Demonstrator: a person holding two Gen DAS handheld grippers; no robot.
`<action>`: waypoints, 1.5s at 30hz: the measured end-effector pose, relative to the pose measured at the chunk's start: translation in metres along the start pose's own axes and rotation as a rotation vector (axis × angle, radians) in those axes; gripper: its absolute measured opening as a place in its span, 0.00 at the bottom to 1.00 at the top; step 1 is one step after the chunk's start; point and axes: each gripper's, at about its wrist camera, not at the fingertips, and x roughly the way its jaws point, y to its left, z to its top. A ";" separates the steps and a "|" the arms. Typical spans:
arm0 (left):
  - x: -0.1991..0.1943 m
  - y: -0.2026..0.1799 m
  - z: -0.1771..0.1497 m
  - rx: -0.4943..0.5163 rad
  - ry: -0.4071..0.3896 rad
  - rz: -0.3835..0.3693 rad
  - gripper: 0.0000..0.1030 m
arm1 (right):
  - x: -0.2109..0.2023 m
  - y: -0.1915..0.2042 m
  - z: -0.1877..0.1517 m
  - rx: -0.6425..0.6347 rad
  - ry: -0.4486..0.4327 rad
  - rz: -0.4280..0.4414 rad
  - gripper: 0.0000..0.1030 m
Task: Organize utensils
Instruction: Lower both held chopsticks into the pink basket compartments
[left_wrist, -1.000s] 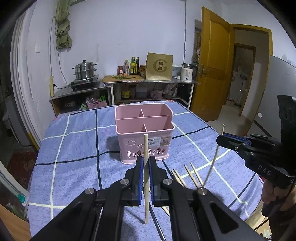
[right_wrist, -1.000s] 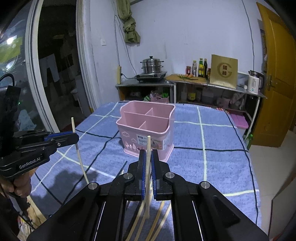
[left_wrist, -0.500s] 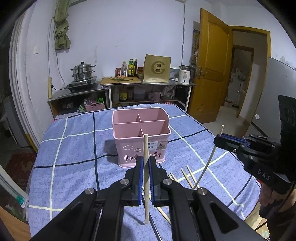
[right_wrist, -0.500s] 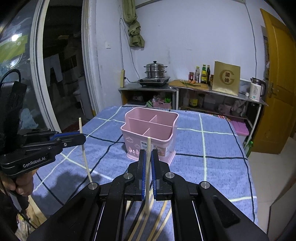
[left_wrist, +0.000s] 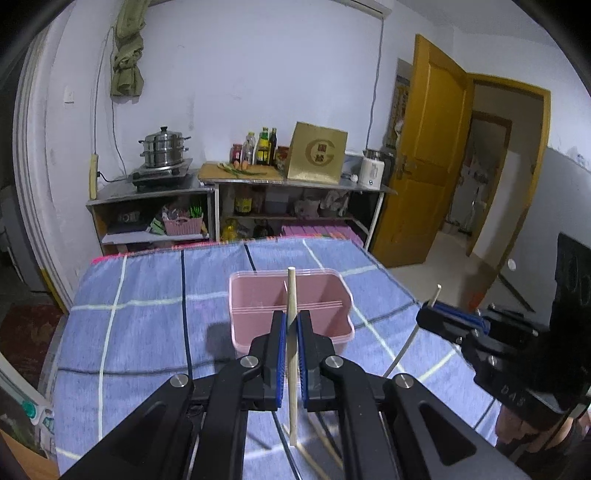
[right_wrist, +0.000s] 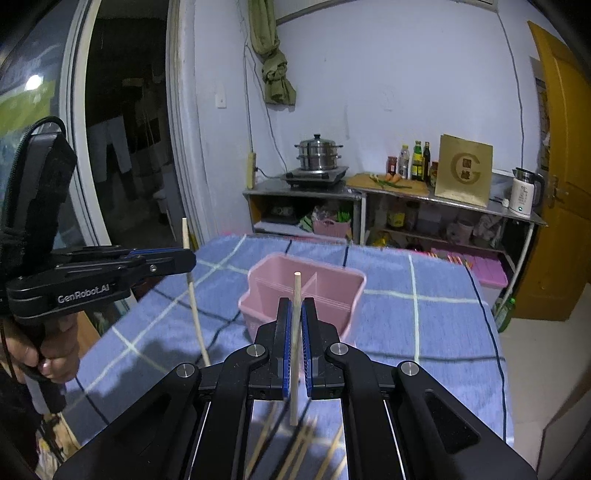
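chopstick (left_wrist: 291, 332) upright in clenched left gripper (left_wrist: 290, 325), another (right_wrist: 295, 332) in right gripper (right_wrist: 295, 332), apparently above pink caddy (left_wrist: 258, 317)

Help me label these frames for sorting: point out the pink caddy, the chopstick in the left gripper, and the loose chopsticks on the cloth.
pink caddy (left_wrist: 255, 299): left wrist view, inner left wall.
chopstick (left_wrist: 291, 295): left wrist view, upper shaft above the left gripper (left_wrist: 291, 321).
loose chopsticks (right_wrist: 295, 456): right wrist view, middle of the blurred bundle.

Loose chopsticks (right_wrist: 295, 448) on the cloth are motion-blurred (partly hidden behind fingers (right_wrist: 284, 347)).
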 end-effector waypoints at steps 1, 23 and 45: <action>0.002 0.001 0.007 -0.004 -0.009 0.000 0.06 | 0.003 -0.002 0.007 0.003 -0.009 0.004 0.05; 0.070 0.051 0.075 -0.061 -0.072 0.046 0.06 | 0.068 -0.013 0.082 0.072 -0.106 0.057 0.05; 0.111 0.054 0.037 -0.040 0.014 0.043 0.06 | 0.112 -0.012 0.052 0.082 0.005 0.072 0.05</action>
